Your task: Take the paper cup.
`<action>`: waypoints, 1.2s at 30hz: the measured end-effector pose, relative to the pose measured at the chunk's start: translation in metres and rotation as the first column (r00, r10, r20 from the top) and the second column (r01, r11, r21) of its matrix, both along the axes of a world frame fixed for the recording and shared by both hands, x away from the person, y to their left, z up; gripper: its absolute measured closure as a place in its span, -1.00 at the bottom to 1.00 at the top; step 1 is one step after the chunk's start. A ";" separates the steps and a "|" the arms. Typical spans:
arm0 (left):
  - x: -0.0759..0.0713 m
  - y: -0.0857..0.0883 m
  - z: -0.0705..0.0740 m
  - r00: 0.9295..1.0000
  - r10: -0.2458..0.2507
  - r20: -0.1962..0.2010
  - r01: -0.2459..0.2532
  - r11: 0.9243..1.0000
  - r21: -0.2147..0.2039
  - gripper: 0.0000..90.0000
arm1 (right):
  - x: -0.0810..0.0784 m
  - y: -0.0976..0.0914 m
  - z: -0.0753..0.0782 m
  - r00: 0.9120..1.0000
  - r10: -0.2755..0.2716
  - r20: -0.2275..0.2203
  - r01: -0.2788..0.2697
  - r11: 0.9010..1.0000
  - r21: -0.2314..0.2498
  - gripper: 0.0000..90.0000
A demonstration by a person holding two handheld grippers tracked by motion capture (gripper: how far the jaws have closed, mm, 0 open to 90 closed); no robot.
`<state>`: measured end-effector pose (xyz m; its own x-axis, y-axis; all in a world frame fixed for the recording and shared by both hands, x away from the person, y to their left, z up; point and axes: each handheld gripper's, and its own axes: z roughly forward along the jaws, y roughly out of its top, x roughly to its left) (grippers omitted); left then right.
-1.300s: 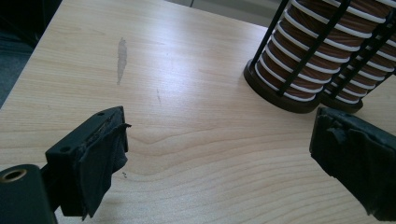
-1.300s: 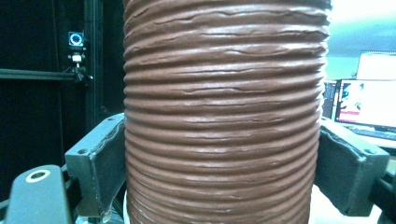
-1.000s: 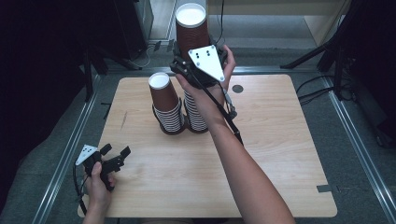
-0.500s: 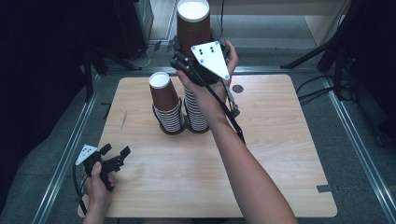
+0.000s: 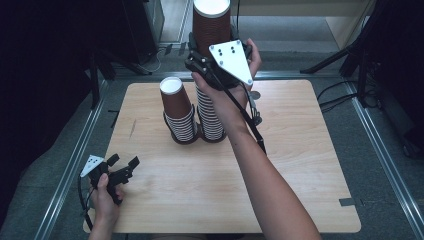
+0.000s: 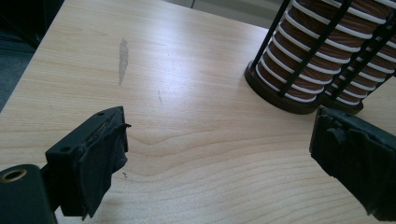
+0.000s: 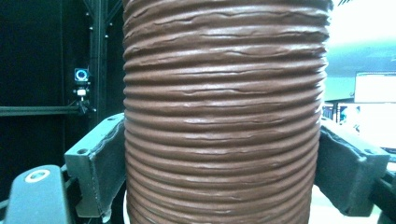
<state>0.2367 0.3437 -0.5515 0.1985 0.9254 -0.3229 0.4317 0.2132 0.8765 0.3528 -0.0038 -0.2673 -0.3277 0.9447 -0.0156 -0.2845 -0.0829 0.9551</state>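
Right gripper (image 5: 202, 60) at top centre of the high view is clamped on a ribbed brown cup (image 5: 212, 25), held above the taller cup stack (image 5: 210, 115). Left gripper (image 5: 121, 167), lower left on the table (image 5: 300, 165), has its jaws spread with nothing between them.
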 end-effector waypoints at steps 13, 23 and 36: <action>0.000 0.000 0.000 1.000 0.000 0.001 0.000 1.000 0.002 -0.91 | -0.008 -0.025 0.004 0.999 -0.033 0.008 0.033 0.999 0.014 -0.70; 0.000 -0.001 0.000 1.000 -0.001 0.004 0.001 1.000 0.006 -0.91 | -0.014 -0.061 -0.005 0.995 -0.097 -0.007 0.097 0.995 0.024 -0.71; 0.000 -0.002 0.000 1.000 -0.007 0.005 0.007 1.000 0.017 -0.91 | -0.020 -0.099 -0.031 0.984 -0.172 -0.042 0.173 0.985 0.017 -0.71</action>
